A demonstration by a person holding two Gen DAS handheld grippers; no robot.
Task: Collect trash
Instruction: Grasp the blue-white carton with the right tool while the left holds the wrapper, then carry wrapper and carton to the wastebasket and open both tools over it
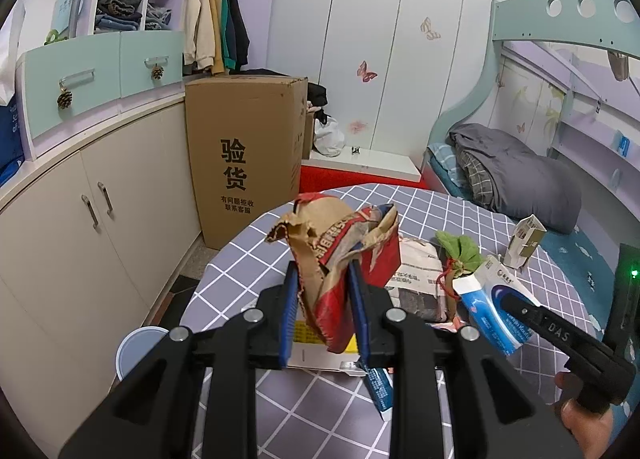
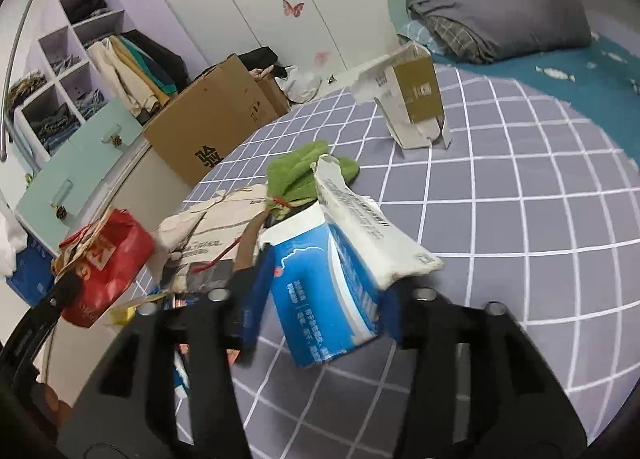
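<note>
My left gripper (image 1: 324, 275) is shut on a crumpled red and brown paper bag (image 1: 344, 243), held up over the grey checked table (image 1: 260, 259); the same bag (image 2: 104, 259) shows at the left of the right wrist view. A torn blue and white carton (image 2: 328, 291) stands tilted between the fingers of my right gripper (image 2: 324, 279). Its jaws stand wide around the carton, and I see no clear squeeze on it. In the left wrist view one finger of the right gripper (image 1: 520, 307) lies across that carton (image 1: 488, 299).
More trash lies on the table: a grey and white paper bag (image 1: 420, 275), a green leafy piece (image 2: 300, 171), a torn gold and white box (image 2: 416, 99), flat packaging (image 1: 304, 333). A tall cardboard box (image 1: 248, 147) and a pale bin (image 1: 136, 347) stand on the floor at left.
</note>
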